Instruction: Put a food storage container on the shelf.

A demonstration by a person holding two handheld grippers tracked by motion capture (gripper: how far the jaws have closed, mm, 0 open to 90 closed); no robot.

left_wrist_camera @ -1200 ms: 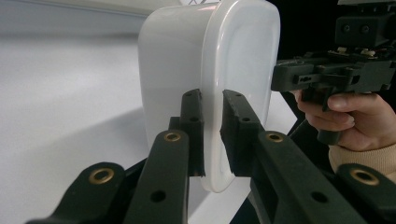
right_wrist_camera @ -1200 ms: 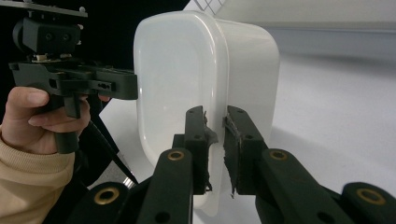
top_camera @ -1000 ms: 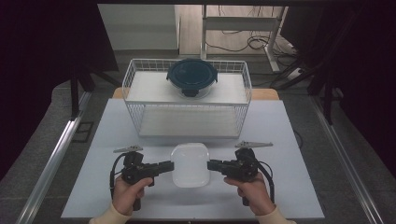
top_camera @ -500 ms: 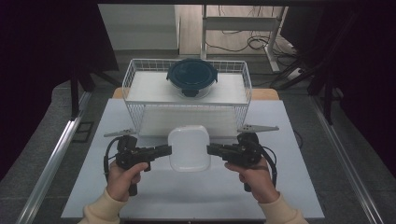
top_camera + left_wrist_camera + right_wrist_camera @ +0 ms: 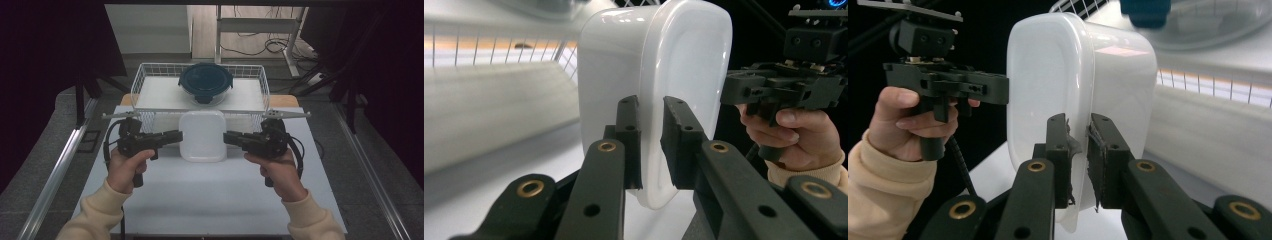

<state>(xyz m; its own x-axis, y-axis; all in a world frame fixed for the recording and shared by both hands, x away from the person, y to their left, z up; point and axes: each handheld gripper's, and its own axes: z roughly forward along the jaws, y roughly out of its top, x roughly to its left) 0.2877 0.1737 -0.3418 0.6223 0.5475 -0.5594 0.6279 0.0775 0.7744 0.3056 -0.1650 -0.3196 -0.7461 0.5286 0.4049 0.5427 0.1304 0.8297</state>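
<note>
A white rectangular plastic container (image 5: 202,136) hangs in the air above the table, held from both sides. My left gripper (image 5: 179,136) is shut on the container's left rim; its pads (image 5: 631,142) pinch the edge of the white container (image 5: 659,85). On the opposite rim my right gripper (image 5: 226,137) is shut as well, its pads (image 5: 1100,160) clamping the container (image 5: 1073,80). Each gripper view also shows the other hand and its gripper across the container. The container sits just in front of the wire basket (image 5: 150,85).
The white wire basket stands on the table's far side and holds a round dark-lidded container (image 5: 205,81). The pale table top (image 5: 210,195) spreads below the hands. A metal rail (image 5: 60,165) runs along the left; dark curtains and table legs lie behind.
Both grippers have risen together with the white container, lifting it off the table and up toward the basket's front wall.
</note>
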